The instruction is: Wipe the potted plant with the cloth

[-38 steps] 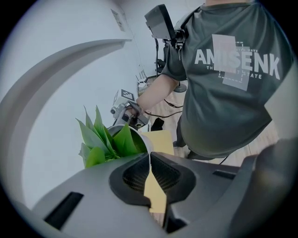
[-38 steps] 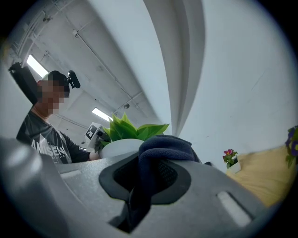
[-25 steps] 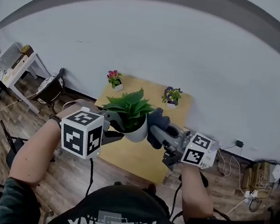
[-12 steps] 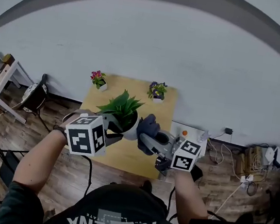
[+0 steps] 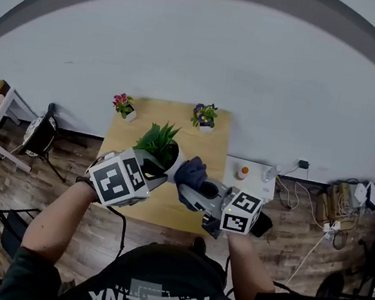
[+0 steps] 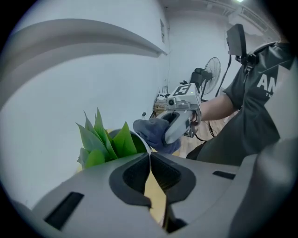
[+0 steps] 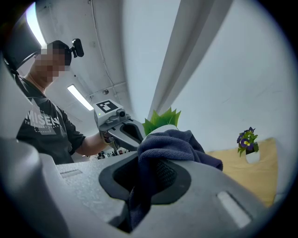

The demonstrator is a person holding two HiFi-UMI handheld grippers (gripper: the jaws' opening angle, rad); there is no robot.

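Note:
The potted plant (image 5: 160, 143), green leaves in a white pot, is held up over the wooden table (image 5: 205, 145). My left gripper (image 5: 154, 174) is shut on the pot's rim; in the left gripper view the thin white rim (image 6: 139, 139) runs into the closed jaws of that gripper (image 6: 150, 157). My right gripper (image 5: 193, 184) is shut on a dark blue cloth (image 5: 190, 171), which is bunched against the pot's right side. In the right gripper view the cloth (image 7: 174, 145) covers this gripper's (image 7: 149, 179) jaws and hides most of the pot (image 7: 163, 127).
Two small flower pots stand at the table's far edge, pink (image 5: 121, 105) and purple (image 5: 204, 115). A low white stand with an orange bottle (image 5: 242, 171) sits right of the table. A chair (image 5: 40, 134) is at the left and cables (image 5: 336, 203) lie at the right.
Both grippers have sunk a little, carrying pot and cloth with them. The left gripper has rolled, so its marker cube shows a different tilt. The cloth stays against the pot.

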